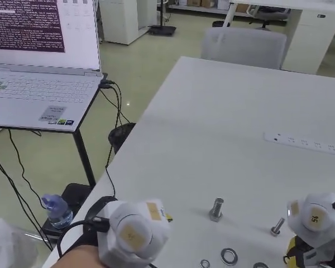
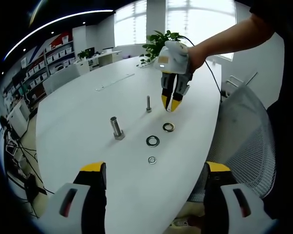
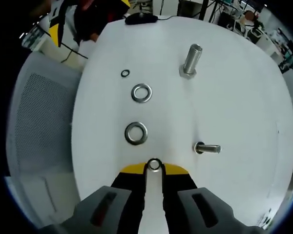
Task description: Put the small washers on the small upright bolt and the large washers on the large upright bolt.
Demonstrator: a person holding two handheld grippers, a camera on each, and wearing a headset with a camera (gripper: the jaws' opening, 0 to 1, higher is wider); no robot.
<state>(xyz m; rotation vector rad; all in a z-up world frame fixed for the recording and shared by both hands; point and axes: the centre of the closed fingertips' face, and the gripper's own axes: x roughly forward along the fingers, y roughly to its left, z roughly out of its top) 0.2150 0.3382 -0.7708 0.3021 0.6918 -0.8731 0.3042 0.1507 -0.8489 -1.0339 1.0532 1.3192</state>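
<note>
Small washer point(image 3: 155, 165) clamped in the right gripper point(image 3: 155, 171), near the small bolt point(image 3: 207, 147).
Both bolts stand upright, the large bolt point(image 2: 116, 127) amid open white table point(image 2: 88, 107). Two large washers point(image 2: 153, 141) lie flat nearer the table edge. The left gripper point(image 2: 155, 168) has its jaws wide apart.

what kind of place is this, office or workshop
Most likely an open-plan office or lab rather than a workshop: a long white table, a laptop on a side stand, shelves of boxes along the wall, and a mesh chair.
</note>
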